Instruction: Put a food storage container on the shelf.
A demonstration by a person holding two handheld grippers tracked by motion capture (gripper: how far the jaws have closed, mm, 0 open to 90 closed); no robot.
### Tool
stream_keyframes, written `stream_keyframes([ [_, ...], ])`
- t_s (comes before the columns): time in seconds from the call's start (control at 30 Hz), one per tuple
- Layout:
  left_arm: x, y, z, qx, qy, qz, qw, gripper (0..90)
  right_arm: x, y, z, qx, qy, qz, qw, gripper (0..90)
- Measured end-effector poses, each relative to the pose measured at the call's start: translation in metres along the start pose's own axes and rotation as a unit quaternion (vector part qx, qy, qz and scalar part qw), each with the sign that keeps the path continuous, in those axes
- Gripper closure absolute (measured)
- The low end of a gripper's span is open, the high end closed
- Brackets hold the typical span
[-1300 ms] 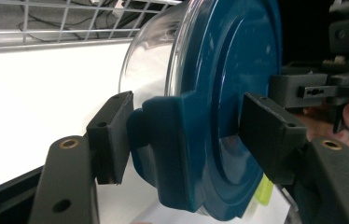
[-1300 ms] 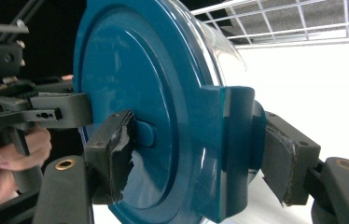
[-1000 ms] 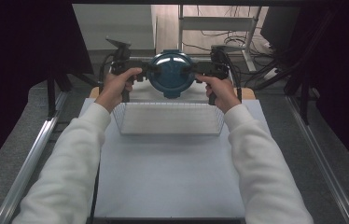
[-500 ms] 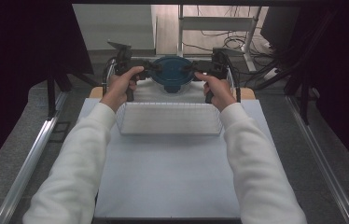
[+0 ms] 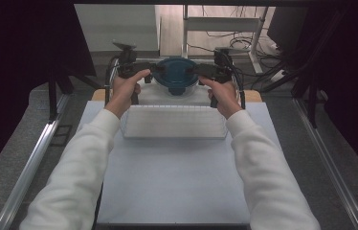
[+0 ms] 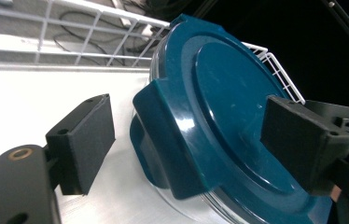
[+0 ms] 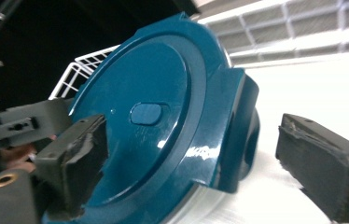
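Observation:
A round clear container with a dark teal lid [image 5: 177, 75] rests on a white surface at the far end of the white wire basket [image 5: 174, 122]. My left gripper [image 5: 154, 72] is at its left side and my right gripper [image 5: 197, 72] at its right. In the left gripper view the lid's clip flap [image 6: 163, 140] lies between the jaws of my left gripper [image 6: 191, 135], and a gap shows beside one pad. In the right gripper view the opposite flap [image 7: 238, 126] lies between the jaws of my right gripper [image 7: 196, 149]. Both pairs of jaws have just been opening and stand open.
The basket sits on a pale mat [image 5: 177, 182] over the table. Its wire wall [image 6: 70, 32] rises just behind the container. Metal rails [image 5: 33, 163] run along both table sides. A rack and cables [image 5: 225, 33] stand beyond the far edge.
The container, held up and tilted toward the camera a second ago, has gone down and away to the basket's far end. Both hands followed it.

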State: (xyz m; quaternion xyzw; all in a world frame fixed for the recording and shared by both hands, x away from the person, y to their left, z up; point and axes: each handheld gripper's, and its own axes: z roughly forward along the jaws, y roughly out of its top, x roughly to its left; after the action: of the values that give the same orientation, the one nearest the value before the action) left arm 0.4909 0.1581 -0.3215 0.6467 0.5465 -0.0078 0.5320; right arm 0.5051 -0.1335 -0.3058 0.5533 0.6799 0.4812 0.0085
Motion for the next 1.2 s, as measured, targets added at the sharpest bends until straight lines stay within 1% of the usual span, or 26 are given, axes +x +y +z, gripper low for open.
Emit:
stream_keyframes([
  [0.03, -0.001, -0.001, -0.002, 0.0, 0.003, 0.009, 1.0, 16.5, 0.002, 0.0, -0.004, -0.005, -0.005, -0.013, 0.9999, 6.8],
  [0.1, -0.006, -0.006, -0.009, 0.004, 0.02, 0.032, 0.9993, 16.1, 0.007, -0.002, -0.012, -0.013, -0.015, -0.039, 0.999, 6.8],
  [0.13, -0.009, -0.01, -0.013, 0.004, 0.025, 0.041, 0.9988, 16.1, 0.009, -0.002, -0.016, -0.014, -0.015, -0.049, 0.9986, 6.8],
  [0.17, -0.01, -0.012, -0.017, 0.001, 0.021, 0.045, 0.9988, 16.3, 0.011, -0.004, -0.022, -0.014, -0.017, -0.058, 0.9981, 6.9],
  [0.23, -0.015, -0.02, -0.027, -0.01, 0.016, 0.046, 0.9988, 16.8, 0.013, -0.007, -0.031, -0.026, -0.023, -0.08, 0.9962, 8.4],
  [0.27, -0.017, -0.024, -0.031, -0.008, 0.02, 0.058, 0.9981, 16.8, 0.014, -0.01, -0.039, -0.031, -0.025, -0.095, 0.9947, 9.6],
  [0.3, -0.019, -0.028, -0.035, -0.007, 0.025, 0.07, 0.9972, 16.9, 0.014, -0.013, -0.044, -0.032, -0.024, -0.104, 0.9938, 10.2],
  [0.37, -0.024, -0.037, -0.043, -0.005, 0.039, 0.096, 0.9946, 17.1, 0.013, -0.02, -0.053, -0.034, -0.023, -0.12, 0.9919, 13.0],
  [0.4, -0.026, -0.042, -0.047, -0.004, 0.043, 0.107, 0.9933, 17.5, 0.012, -0.024, -0.058, -0.035, -0.021, -0.124, 0.9914, 13.6],
  [0.5, -0.029, -0.059, -0.057, -0.009, 0.035, 0.119, 0.9923, 18.4, 0.009, -0.038, -0.072, -0.042, -0.014, -0.134, 0.99, 16.1],
  [0.57, -0.031, -0.073, -0.065, -0.009, 0.037, 0.135, 0.9902, 19.5, 0.008, -0.05, -0.081, -0.044, -0.009, -0.146, 0.9882, 17.3],
  [0.6, -0.033, -0.08, -0.068, -0.009, 0.034, 0.142, 0.9893, 20.1, 0.007, -0.057, -0.086, -0.047, -0.007, -0.153, 0.9871, 18.0],
  [0.67, -0.035, -0.093, -0.075, -0.007, 0.024, 0.148, 0.9886, 20.7, 0.006, -0.072, -0.096, -0.056, -0.003, -0.162, 0.9852, 18.8],
  [0.7, -0.037, -0.102, -0.079, -0.009, 0.019, 0.153, 0.9879, 20.8, 0.005, -0.077, -0.1, -0.056, 0.0, -0.164, 0.9849, 19.0],
  [0.73, -0.038, -0.111, -0.083, -0.01, 0.017, 0.156, 0.9875, 20.8, 0.003, -0.087, -0.105, -0.059, 0.009, -0.163, 0.9848, 19.2],
  [0.77, -0.039, -0.116, -0.085, -0.01, 0.015, 0.156, 0.9876, 21.0, 0.002, -0.096, -0.111, -0.059, 0.017, -0.163, 0.9847, 19.4],
  [0.83, -0.039, -0.13, -0.088, -0.005, 0.005, 0.152, 0.9883, 21.0, -0.001, -0.108, -0.117, -0.058, 0.022, -0.169, 0.9837, 19.8],
  [0.9, -0.039, -0.146, -0.089, 0.0, 0.006, 0.157, 0.9875, 21.1, -0.004, -0.122, -0.123, -0.057, 0.025, -0.177, 0.9823, 20.7],
  [0.93, -0.038, -0.151, -0.089, 0.002, 0.005, 0.158, 0.9874, 21.2, -0.006, -0.13, -0.126, -0.05, 0.025, -0.183, 0.9815, 21.1],
  [0.97, -0.038, -0.159, -0.089, 0.006, 0.001, 0.157, 0.9876, 21.2, -0.008, -0.135, -0.127, -0.049, 0.024, -0.188, 0.9807, 21.4],
  [1.03, -0.035, -0.174, -0.086, 0.019, -0.006, 0.159, 0.987, 21.2, -0.012, -0.148, -0.13, -0.045, 0.019, -0.196, 0.9794, 21.7],
  [1.1, -0.033, -0.187, -0.084, 0.027, -0.005, 0.161, 0.9866, 21.3, -0.017, -0.16, -0.13, -0.037, 0.014, -0.208, 0.9773, 22.4],
  [1.17, -0.029, -0.203, -0.08, 0.04, -0.008, 0.156, 0.9869, 21.3, -0.025, -0.176, -0.129, -0.019, 0.001, -0.222, 0.9748, 22.4],
  [1.2, -0.027, -0.209, -0.078, 0.046, -0.009, 0.156, 0.9866, 21.3, -0.029, -0.182, -0.129, -0.013, -0.002, -0.222, 0.9749, 22.4],
])
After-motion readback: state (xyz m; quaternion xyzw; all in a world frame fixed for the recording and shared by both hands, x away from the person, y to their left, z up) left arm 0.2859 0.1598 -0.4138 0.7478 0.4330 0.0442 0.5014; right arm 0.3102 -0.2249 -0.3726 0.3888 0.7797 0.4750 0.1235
